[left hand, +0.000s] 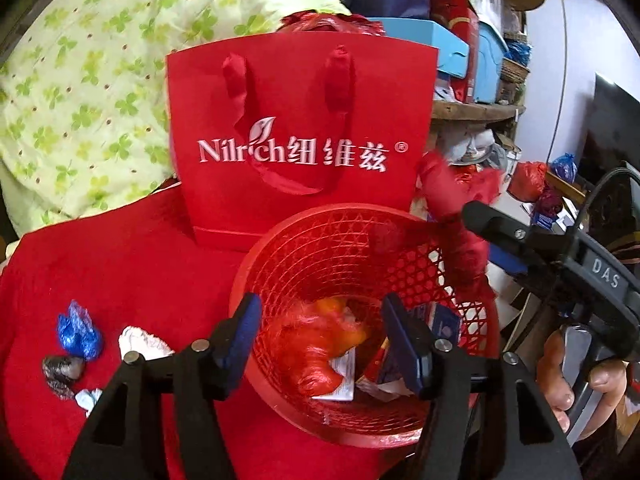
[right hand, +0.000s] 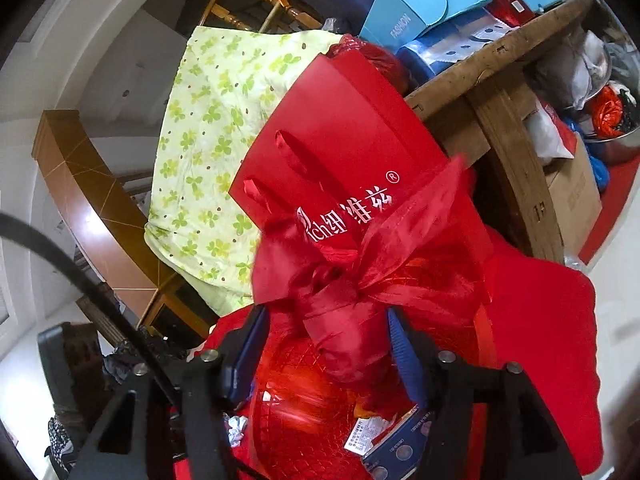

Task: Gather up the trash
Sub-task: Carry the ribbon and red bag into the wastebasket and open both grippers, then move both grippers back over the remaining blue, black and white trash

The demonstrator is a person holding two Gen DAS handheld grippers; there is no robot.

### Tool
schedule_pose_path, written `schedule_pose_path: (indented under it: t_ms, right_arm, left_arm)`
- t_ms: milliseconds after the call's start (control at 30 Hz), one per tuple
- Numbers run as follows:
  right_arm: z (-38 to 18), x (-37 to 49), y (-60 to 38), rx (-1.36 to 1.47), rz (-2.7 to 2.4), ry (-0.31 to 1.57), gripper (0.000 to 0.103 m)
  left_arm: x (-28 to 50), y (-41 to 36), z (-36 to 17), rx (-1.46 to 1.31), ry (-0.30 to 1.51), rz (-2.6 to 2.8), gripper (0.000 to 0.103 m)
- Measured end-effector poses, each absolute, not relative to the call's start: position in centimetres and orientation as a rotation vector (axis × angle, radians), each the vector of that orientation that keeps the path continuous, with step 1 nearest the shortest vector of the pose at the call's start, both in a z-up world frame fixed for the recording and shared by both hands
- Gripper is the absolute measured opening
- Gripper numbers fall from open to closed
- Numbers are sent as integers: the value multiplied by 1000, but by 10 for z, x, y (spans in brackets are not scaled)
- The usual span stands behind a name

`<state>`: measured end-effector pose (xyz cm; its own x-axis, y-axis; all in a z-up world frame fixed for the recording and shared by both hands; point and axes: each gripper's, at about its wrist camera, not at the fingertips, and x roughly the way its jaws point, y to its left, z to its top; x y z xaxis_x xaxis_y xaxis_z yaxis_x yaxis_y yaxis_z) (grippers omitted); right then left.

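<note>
Partly done: red basket (left hand: pixel 320 248) has wrappers + red bag inside, both grippers (left hand: pixel 320 344) (right hand: pixel 326 356) half-open, empty; blue wad (left hand: pixel 78 336), white scrap (left hand: pixel 140 344), dark wrapper (left hand: pixel 62 370) left on cloth.

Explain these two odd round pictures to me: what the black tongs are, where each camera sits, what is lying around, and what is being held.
There is no robot here. A person holds a handheld gripper in each hand, each carrying a wide-angle camera looking along its fingers.

One picture is from the left gripper, open over a red basket with wrappers and a red plastic bag inside. It also shows the right gripper and the person's hand.

The other is from the right gripper. A red ribbon bow sits between its open fingers; I cannot tell if they touch it.

On the red cloth lie scraps of trash and a red paper bag.
</note>
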<state>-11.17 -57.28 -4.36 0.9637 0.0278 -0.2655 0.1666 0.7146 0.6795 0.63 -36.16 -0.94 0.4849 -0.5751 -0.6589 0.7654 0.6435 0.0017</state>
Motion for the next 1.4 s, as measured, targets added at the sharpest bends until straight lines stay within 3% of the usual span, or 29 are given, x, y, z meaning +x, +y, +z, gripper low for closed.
schedule_pose_path:
  t_ms: [300, 700, 1400]
  right_arm:
    - [-26, -108, -555, 722, -33, 170, 64]
    - [-1, -78, -488, 615, 110, 85, 64]
    - [-8, 1, -365, 442, 314, 243, 64]
  left_arm:
    - [-3, -320, -6, 376, 584, -659, 73]
    - [3, -237, 16, 390, 488, -418, 75]
    - [37, -135, 8, 253, 524, -248, 76]
